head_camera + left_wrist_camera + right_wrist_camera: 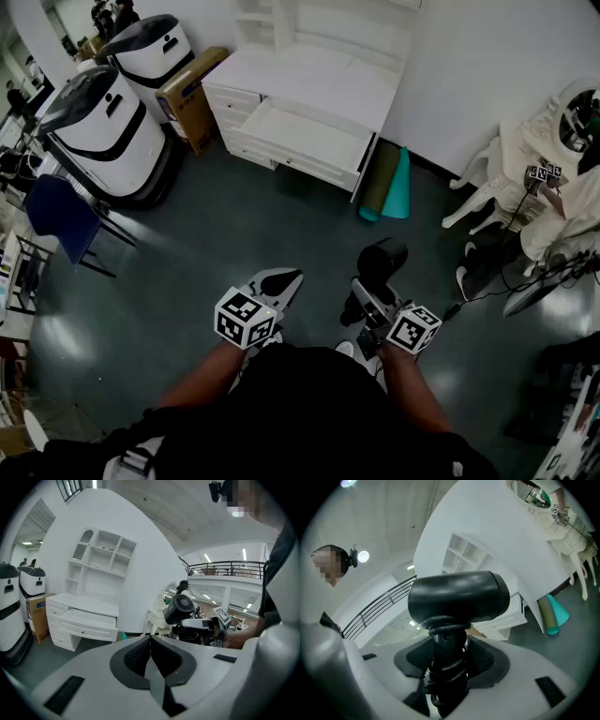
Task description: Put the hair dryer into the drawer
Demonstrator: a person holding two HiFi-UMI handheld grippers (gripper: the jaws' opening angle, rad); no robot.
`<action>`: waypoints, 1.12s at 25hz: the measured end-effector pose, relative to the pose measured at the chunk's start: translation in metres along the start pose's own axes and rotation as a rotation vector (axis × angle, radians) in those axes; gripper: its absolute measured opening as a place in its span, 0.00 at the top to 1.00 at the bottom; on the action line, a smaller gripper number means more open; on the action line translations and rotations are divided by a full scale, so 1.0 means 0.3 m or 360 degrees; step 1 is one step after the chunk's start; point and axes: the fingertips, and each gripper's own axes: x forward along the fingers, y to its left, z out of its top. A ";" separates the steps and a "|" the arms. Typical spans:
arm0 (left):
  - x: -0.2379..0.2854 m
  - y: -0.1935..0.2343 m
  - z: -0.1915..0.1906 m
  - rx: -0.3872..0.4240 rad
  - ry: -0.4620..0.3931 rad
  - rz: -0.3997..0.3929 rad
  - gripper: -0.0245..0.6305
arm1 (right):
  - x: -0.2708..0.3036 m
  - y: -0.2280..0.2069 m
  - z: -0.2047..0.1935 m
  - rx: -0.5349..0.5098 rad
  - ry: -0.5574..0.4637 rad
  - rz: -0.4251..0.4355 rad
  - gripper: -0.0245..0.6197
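Between the right gripper's fingers sits the hair dryer (cord-wrapped).

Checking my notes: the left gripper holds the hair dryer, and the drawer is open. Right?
No: the right gripper holds the hair dryer, as the right gripper view shows; the left gripper is shut, empty. The drawer is open.

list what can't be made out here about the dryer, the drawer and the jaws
- Inside of the drawer: in the left gripper view its own front hides it; in the head view it is too small and washed out white.
- Hair dryer, handle's lower end and where the cord ends: in the right gripper view the wound cord and the bottom edge hide them.
- Right gripper, where its jaws touch: handle and cord cover that.
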 end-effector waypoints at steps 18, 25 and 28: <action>-0.003 0.005 0.006 -0.0007 0.0001 -0.0002 0.95 | 0.007 0.009 0.007 -0.0035 0.0031 0.0007 0.60; -0.009 0.009 -0.004 -0.0014 -0.0003 0.0001 0.95 | 0.004 0.018 0.001 -0.0001 0.0012 0.0056 0.60; -0.017 0.011 -0.016 -0.0016 -0.0008 0.0005 0.95 | 0.005 0.014 -0.018 0.0000 0.0032 0.0049 0.60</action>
